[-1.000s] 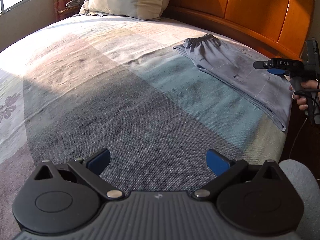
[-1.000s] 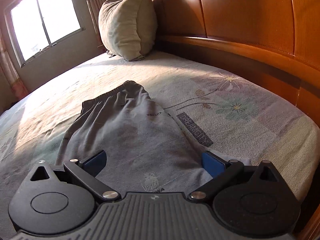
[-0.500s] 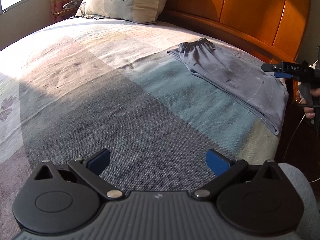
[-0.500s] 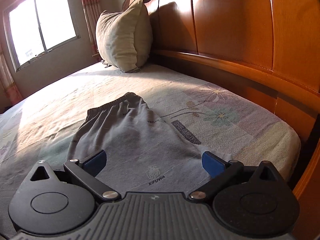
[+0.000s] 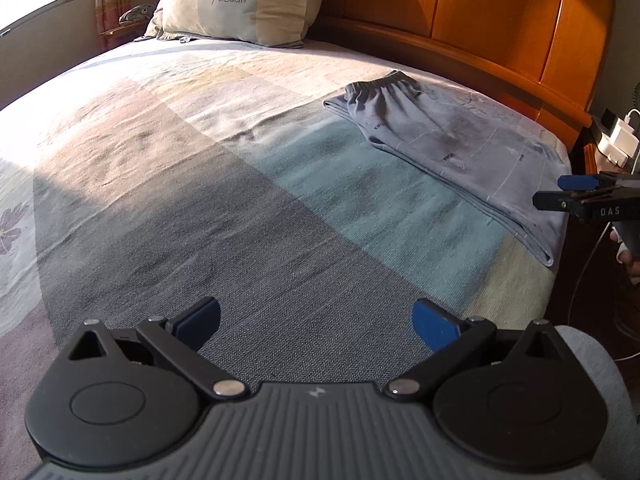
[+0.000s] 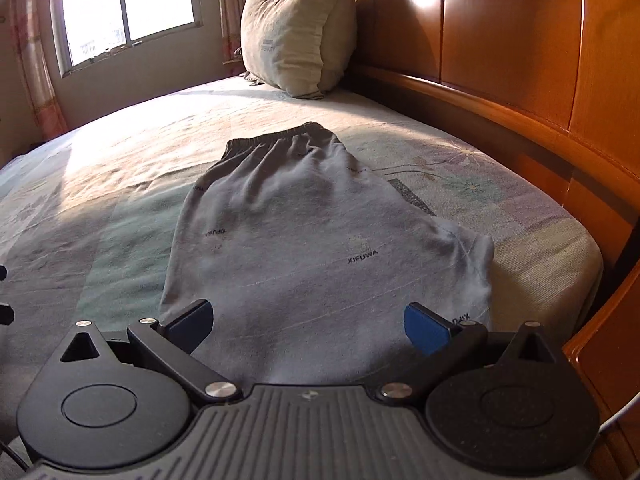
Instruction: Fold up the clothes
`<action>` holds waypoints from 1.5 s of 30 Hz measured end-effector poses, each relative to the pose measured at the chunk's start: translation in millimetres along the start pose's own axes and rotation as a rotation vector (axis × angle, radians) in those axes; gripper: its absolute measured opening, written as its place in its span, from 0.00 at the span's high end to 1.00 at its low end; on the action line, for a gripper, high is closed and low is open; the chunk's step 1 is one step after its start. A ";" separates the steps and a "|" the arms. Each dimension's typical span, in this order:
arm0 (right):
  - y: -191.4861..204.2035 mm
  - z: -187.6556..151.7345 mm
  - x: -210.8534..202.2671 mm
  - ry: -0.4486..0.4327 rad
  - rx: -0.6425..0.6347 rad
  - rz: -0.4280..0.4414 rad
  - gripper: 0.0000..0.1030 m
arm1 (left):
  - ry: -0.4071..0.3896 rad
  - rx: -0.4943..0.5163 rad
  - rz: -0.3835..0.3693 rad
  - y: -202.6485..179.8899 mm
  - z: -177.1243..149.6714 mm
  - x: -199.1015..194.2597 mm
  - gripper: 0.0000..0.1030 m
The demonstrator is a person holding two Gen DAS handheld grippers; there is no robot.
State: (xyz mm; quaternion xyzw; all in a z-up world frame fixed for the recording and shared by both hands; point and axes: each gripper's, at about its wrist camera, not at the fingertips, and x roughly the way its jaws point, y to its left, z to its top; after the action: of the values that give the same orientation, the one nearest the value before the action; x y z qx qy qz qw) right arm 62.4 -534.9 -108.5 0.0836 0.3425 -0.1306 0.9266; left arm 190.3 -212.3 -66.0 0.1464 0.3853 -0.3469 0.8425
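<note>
Grey shorts [image 6: 320, 240], lengthwise-doubled w/ edges stacked, are laid flat at 12 o'clock of wide-spread, empty R gripper [image 6: 308, 322]; L gripper [image 5: 316, 322], likewise wide, is held over bare bedsheet [image 5: 200, 184].

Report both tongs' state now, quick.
Left tongs: open, holding nothing, over bare bedsheet.
Right tongs: open, holding nothing, above the grey shorts.

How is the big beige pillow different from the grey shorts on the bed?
The beige pillow stands puffy and upright against the wooden headboard; the grey shorts lie flat near the bed's corner. The pillow reads DREAMCITY in the left wrist view; the shorts read XIFUWA. Both are soft cloth resting on the patterned bedsheet.
</note>
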 end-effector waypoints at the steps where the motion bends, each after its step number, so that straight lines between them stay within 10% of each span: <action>1: 2.9 -2.4 0.1 0.013 -0.004 -0.017 0.00 | -0.003 0.010 -0.001 -2.1 0.3 -2.3 0.01; 15: 21.4 -6.9 -24.5 -0.072 -0.050 -0.022 0.00 | -0.039 0.041 0.007 -14.5 0.5 -28.6 0.01; 23: -20.5 4.5 -5.7 0.019 0.064 -0.151 0.00 | -0.017 0.082 0.034 -21.1 0.8 -17.2 0.01; 45: 15.7 7.1 10.5 0.075 0.104 -0.111 0.00 | -0.069 0.231 0.036 -55.3 5.1 -2.6 0.01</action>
State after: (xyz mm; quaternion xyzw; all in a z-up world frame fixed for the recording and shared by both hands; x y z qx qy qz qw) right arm 79.2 -523.6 -109.0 0.1177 0.3741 -0.1960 0.8988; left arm 153.3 -253.3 -59.5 0.2374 0.3108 -0.3786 0.8388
